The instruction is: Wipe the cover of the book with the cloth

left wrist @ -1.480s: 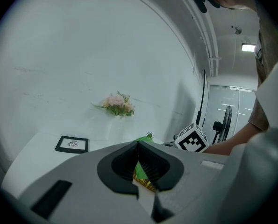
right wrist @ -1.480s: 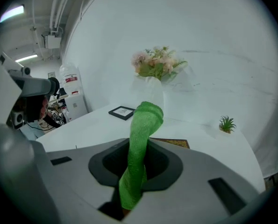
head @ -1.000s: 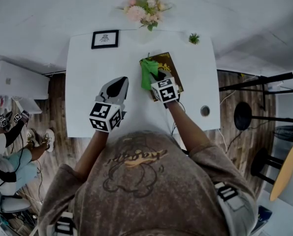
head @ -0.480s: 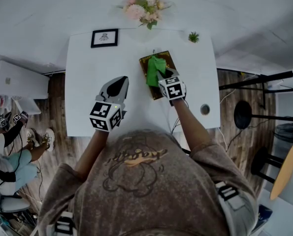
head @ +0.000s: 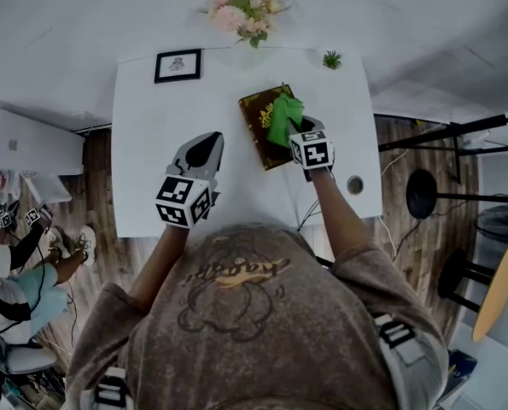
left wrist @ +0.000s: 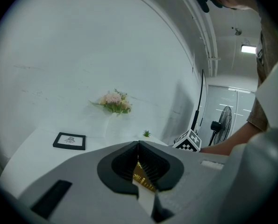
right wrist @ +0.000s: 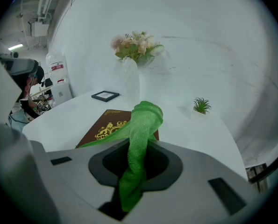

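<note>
Head view places the book [head: 262, 122] right of centre on the white table [head: 151, 152], its long axis running away from the person with the far end leaning slightly left. The green cloth [head: 284, 118] lies bunched over the right part of the cover, so the bare gilt cover sits to the left and ahead of it. The right gripper [head: 298, 137] is at the book's near right corner, and the right gripper view shows its jaws clamped on the cloth [right wrist: 139, 139], which drapes forward onto the book [right wrist: 103, 125]. The next wipe would most likely run leftward across the cover or forward along its length. The left gripper [head: 204, 148] hovers well apart to the left, and its own view shows the jaws [left wrist: 138, 167] pressed together with nothing between them.
</note>
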